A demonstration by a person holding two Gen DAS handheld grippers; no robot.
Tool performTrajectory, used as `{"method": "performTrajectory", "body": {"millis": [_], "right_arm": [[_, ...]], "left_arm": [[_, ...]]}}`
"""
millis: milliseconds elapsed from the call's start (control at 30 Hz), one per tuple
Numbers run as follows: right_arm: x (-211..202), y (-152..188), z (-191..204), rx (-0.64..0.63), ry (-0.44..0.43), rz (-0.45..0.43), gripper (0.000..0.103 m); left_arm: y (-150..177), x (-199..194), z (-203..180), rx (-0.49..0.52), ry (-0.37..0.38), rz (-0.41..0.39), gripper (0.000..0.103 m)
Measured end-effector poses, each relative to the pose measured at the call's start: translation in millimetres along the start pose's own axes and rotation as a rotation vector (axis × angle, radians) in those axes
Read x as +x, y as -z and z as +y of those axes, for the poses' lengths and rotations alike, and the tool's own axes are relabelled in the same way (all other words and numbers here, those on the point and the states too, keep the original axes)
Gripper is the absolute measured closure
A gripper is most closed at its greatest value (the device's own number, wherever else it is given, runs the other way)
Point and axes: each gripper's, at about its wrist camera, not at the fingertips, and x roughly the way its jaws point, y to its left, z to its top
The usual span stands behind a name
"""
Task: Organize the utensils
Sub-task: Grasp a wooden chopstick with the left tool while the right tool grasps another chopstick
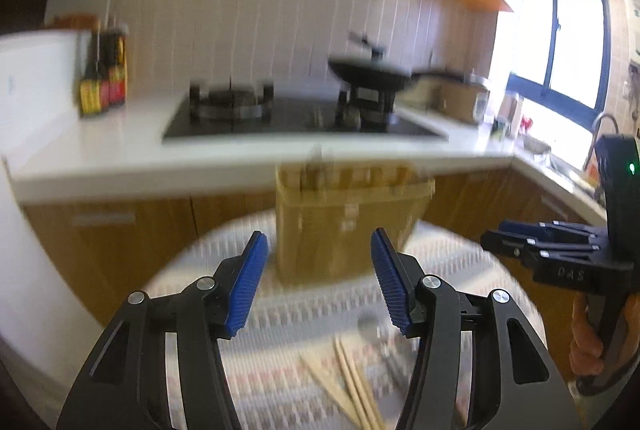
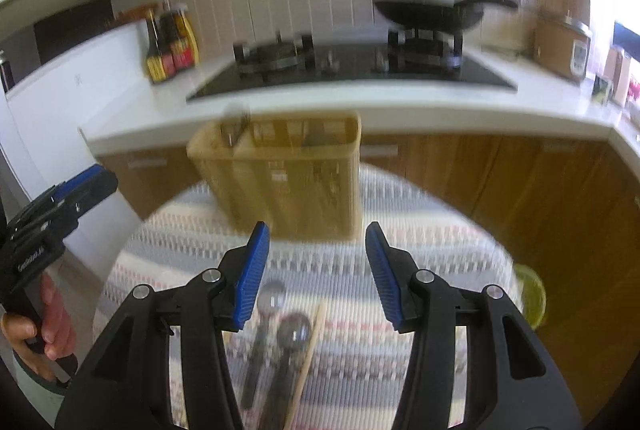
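Spoons [image 2: 276, 314] under right gripper [image 2: 318, 270]

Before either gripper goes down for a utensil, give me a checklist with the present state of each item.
1. Left gripper open and empty: ok.
2. Right gripper open and empty: ok.
3. Utensils in reach on the striped table mat: ok; two spoons and a chopstick lie below the right gripper, and chopsticks below the left.
4. Utensil holder upright on the mat beyond both grippers: ok.
5. Free compartment in the holder: cannot tell; the pictures are blurred, though something already stands in its left end.
6. Grippers apart from each other: ok; each shows at the edge of the other's view.
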Motion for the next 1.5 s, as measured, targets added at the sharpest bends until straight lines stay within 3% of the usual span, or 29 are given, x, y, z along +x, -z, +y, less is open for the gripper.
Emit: {"method": "performTrajectory", "body": {"millis": [267,433,600,767,933,1133,1233,1300,1500], "right_arm": [[45,45,3,0.004,-0.006,0.237,0.056],[63,68,1,0.012,0.003,0.328,0.072],[67,84,-3,0.018,0.007,0.357,0.082],[70,91,-5,0.027,0.009,0.370,0.083],[71,92,-2,0.006,0.027,0.371,0.083],[81,93,13,-0.058,0.045,0.383,0.083],[85,94,19,-0.086,0.076,0.370,0.093],[85,93,14,-0.060,0.057,0.372,0.098],[74,95,-9,0.005,0.009,0.373,0.099]], "left_arm": [[61,37,6,-0.024,-0.005,0.318,0.052],[86,57,11,-0.068,0.021,0.432,0.058],[96,63,7,-0.068,0.040,0.455,0.068],[100,67,-7,-0.011,0.029,0.476,0.068],[109,84,-22,0.043,-0.016,0.546,0.067],[108,87,-25,0.029,-0.010,0.566,0.068],[109,84,-24,0.006,0.029,0.574,0.083],[111,81,-20,0.005,0.014,0.569,0.098],[116,69,3,-0.095,0.050,0.535,0.100]]}}
